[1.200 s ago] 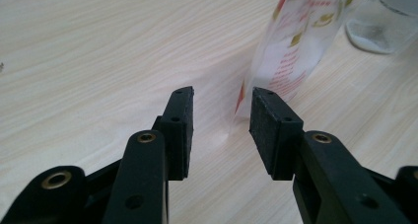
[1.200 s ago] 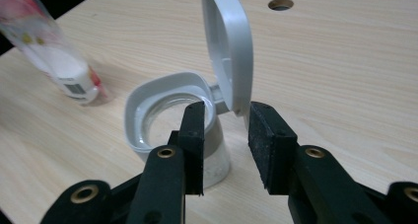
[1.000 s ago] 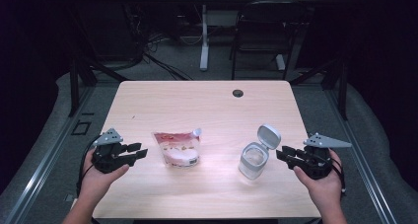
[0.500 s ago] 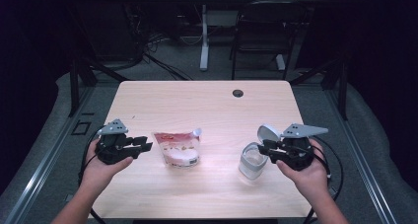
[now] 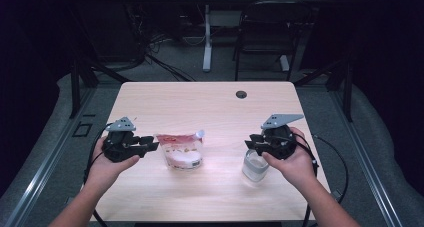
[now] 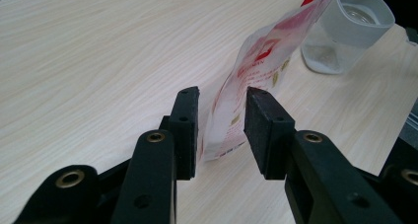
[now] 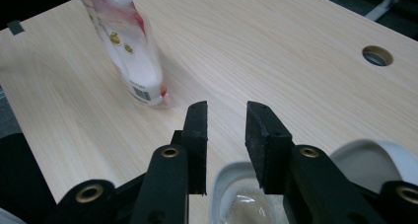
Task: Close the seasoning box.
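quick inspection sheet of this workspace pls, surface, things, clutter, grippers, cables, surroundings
surface: light wood table, round grommet hole near the far edge
things: red and white pouch standing at centre left; clear jar with its white flip lid open at centre right, a little white stuff at the bottom
clutter: nothing seen
grippers: left gripper open, beside the pouch, whose edge lies between the jaws in the left gripper view, not pinched; right gripper open, over the jar's rim
cables: one cable trails from the right gripper off the table's right side; another from the left gripper
surroundings: dark room, chair and desk leg beyond the table, loose wires on the floor
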